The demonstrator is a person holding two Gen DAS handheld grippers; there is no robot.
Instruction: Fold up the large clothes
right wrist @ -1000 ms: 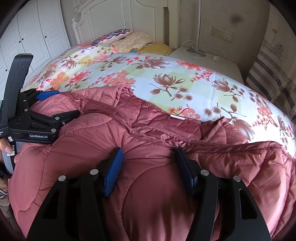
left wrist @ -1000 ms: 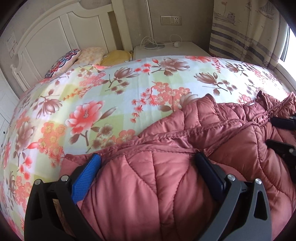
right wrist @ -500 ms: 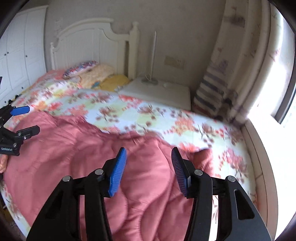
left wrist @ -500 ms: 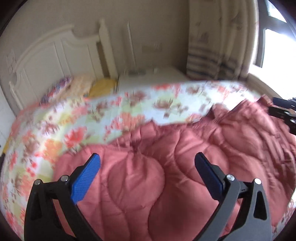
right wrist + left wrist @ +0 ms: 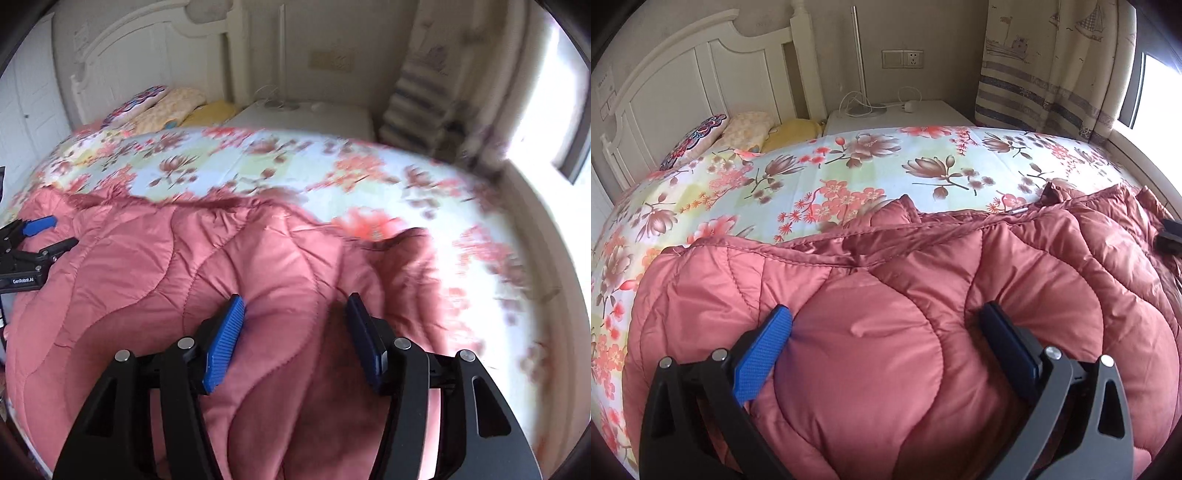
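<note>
Both grippers have slid along one pink quilted coat on one floral bed. Left gripper — fingers wide apart, pressing into padding; right gripper — jaws opening, fabric bulging between.

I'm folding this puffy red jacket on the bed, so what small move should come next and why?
Probably close both grippers on the jacket. The left gripper and the right gripper, whose fingers are opening, each have a bulge of quilted fabric between them, apparently ungripped.

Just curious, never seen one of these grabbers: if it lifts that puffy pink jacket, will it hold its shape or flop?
The jacket probably flops: it lies rumpled on the bedspread. Its puffy quilting suggests it is light and squashy. The shiny fabric may slip.
</note>
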